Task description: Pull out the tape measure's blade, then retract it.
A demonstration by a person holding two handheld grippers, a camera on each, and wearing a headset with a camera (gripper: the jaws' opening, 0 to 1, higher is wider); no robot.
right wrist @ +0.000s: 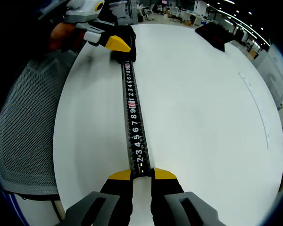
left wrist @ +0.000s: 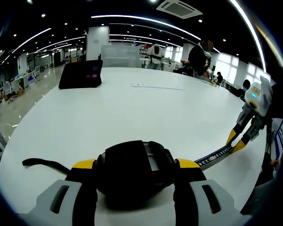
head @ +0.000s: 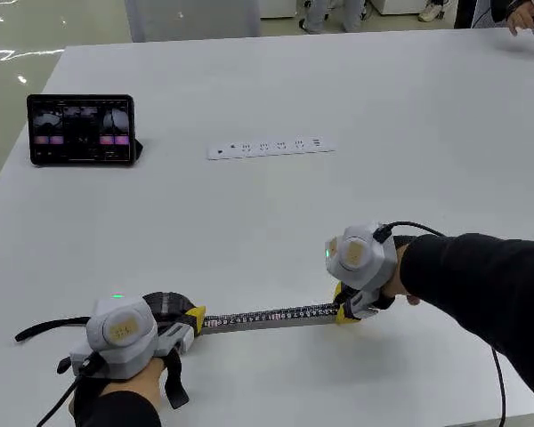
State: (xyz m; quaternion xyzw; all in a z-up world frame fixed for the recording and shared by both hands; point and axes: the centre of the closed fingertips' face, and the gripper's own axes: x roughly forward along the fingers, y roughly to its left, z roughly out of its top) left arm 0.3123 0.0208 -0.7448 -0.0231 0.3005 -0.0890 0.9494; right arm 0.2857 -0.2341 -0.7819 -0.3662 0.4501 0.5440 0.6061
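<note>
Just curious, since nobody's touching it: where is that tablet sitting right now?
In the head view the tablet stands propped on the far left of the table, left of the white power strip.

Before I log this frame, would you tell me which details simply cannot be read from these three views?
1. Tip of the dark numbered metal blade: right gripper view, hidden between the right gripper's tongs.
2. Any markings on the black tape measure case: left gripper view, too dark; head view, partly covered by the left gripper.
3. The black tablet's screen content: head view, too small.
</note>
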